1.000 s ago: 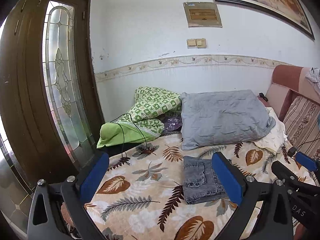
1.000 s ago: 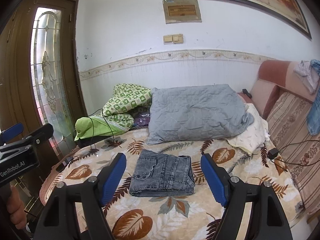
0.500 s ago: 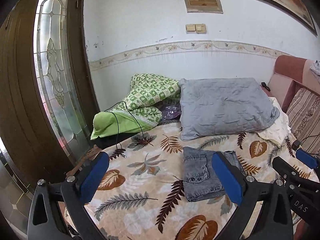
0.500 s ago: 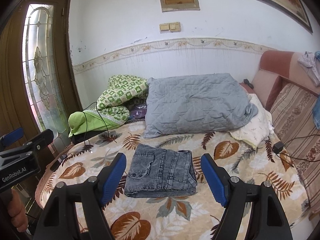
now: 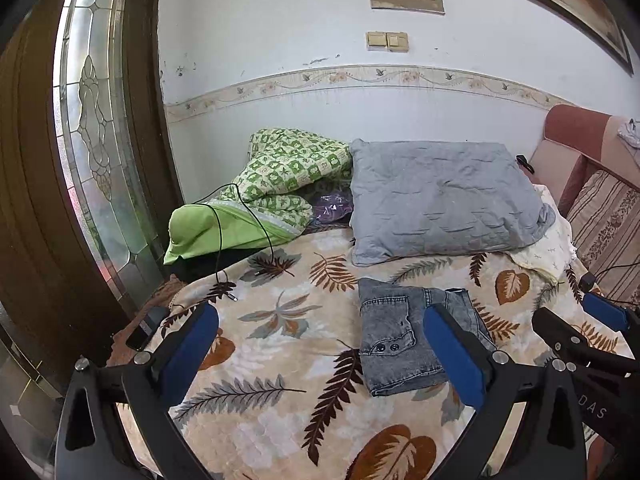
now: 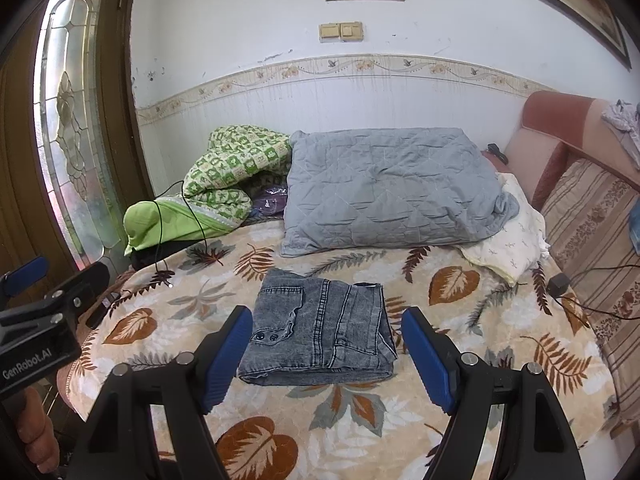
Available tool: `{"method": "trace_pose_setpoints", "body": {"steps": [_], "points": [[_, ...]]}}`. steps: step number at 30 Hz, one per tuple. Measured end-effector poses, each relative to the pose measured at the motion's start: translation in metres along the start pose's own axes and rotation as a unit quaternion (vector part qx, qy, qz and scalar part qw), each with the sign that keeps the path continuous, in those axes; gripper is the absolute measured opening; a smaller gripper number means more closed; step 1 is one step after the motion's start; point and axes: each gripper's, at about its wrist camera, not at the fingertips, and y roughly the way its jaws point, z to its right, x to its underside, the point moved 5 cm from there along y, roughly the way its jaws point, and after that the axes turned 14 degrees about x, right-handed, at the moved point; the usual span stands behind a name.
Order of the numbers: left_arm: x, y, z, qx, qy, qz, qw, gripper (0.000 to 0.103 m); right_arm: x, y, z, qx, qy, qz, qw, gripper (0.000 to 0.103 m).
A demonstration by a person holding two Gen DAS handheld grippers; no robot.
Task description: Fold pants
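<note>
Blue-padded and spread wide, the right gripper [image 6: 326, 354] holds nothing and hangs above the near edge of the bed; the left gripper [image 5: 320, 354] is likewise wide open and empty. Compared with a second ago, both views have tipped further down and drawn slightly nearer, so the bed fills more of each view and the wall painting has slid toward the top edge. The pants [image 6: 320, 340], grey washed denim folded into a compact rectangle, lie unmoved on the leaf-print blanket [image 6: 256, 412], just beyond the right gripper's fingers. Behind them rests a grey quilted pillow [image 6: 392, 196], with a green checked quilt [image 6: 224, 184] bunched to its left, a black cable [image 5: 240, 216] trailing over it. A cream cloth [image 6: 516, 236] sits at the pillow's right, beside the striped sofa cushion [image 6: 592, 232].
</note>
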Motion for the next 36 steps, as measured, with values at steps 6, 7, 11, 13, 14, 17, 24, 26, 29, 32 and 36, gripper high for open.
{"method": "trace_pose_setpoints", "body": {"steps": [6,7,11,13,14,17,24,26,29,32,36], "points": [[0.006,0.004,-0.015,0.004,-0.005,-0.003,1.0000,0.102,-0.001,0.001,-0.022,0.001,-0.016,0.002,1.000,0.080],[0.006,0.004,-0.019,0.003,-0.009,-0.003,1.0000,0.102,-0.001,0.002,-0.026,0.001,-0.019,0.002,1.000,0.080],[0.009,0.003,-0.032,0.002,-0.022,-0.003,0.9998,0.102,-0.001,0.003,-0.037,0.003,-0.025,0.001,1.000,0.080],[0.010,0.003,-0.038,0.002,-0.027,-0.003,0.9996,0.102,-0.001,0.002,-0.041,0.004,-0.028,0.000,1.000,0.080],[0.011,0.002,-0.041,0.001,-0.029,-0.003,0.9996,0.102,-0.001,0.001,-0.043,0.005,-0.030,0.001,1.000,0.080],[0.014,0.001,-0.049,0.000,-0.032,-0.003,0.9995,0.102,-0.001,-0.001,-0.050,0.007,-0.033,0.001,0.999,0.080],[0.020,0.000,-0.062,0.004,-0.036,-0.010,0.9993,0.102,0.002,-0.007,-0.064,0.010,-0.043,-0.001,0.999,0.080],[0.022,-0.001,-0.063,0.004,-0.033,-0.012,0.9994,0.102,0.004,-0.008,-0.064,0.012,-0.040,-0.004,0.999,0.080],[0.023,-0.002,-0.063,0.010,-0.029,-0.015,0.9994,0.102,0.006,-0.009,-0.064,0.012,-0.039,-0.009,0.999,0.080],[0.023,-0.005,-0.059,0.016,-0.021,-0.016,0.9995,0.102,0.004,-0.013,-0.064,0.012,-0.038,-0.005,0.999,0.080],[0.021,-0.008,-0.056,0.022,-0.016,-0.014,0.9995,0.102,0.000,-0.013,-0.067,0.005,-0.040,-0.002,0.999,0.080]]}}
